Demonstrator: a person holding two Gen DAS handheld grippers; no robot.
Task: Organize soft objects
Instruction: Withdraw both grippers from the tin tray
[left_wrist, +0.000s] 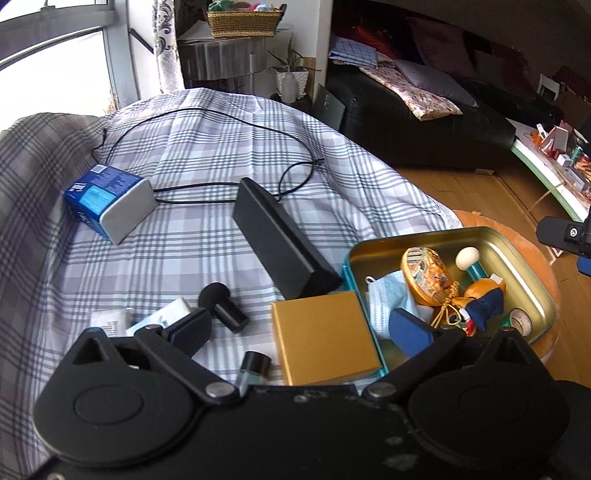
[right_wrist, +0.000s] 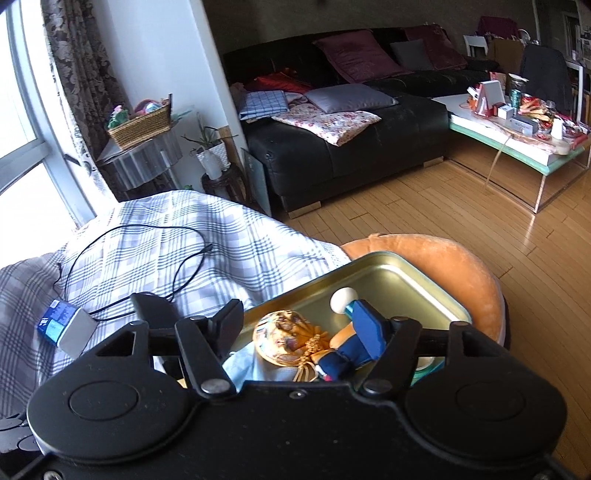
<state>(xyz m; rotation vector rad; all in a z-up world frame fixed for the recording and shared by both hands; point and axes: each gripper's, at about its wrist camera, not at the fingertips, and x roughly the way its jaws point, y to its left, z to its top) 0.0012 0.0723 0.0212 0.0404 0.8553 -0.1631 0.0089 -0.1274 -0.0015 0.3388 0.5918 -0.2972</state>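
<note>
Hand-held gripper (left_wrist: 299, 325) on the left was seen spread wide above the checked cloth (left_wrist: 207, 155), nothing between its pads; one finger hung over a white card (left_wrist: 166, 317), the other over the tin (left_wrist: 532, 280). On the right, the second hand-held gripper (right_wrist: 301, 323) was caught with jaws part-open over the same tin (right_wrist: 417, 280), and no pad was seen pressing on anything. The soft things were found gathered in the tin: a face mask (left_wrist: 384, 299), a round embroidered pouch (left_wrist: 428, 277) with a gold tassel, and a doll (left_wrist: 484, 299) in orange and navy. A white-knobbed peg (left_wrist: 468, 260) and a tape roll (left_wrist: 521, 321) were lying beside them. A gold box (left_wrist: 321, 336) was propped against the tin's near rim. The tin was seen resting on an orange cushion (right_wrist: 454, 266) at the cloth's edge. On the cloth a long black bar (left_wrist: 280, 240), a blue-and-grey box (left_wrist: 110, 203), a looping black cable (left_wrist: 221, 125), a small black mic-like piece (left_wrist: 221, 302) and a black-capped vial (left_wrist: 255, 365) were left scattered, well apart from the tin. A black sofa (right_wrist: 351, 147) was visible behind.
</note>
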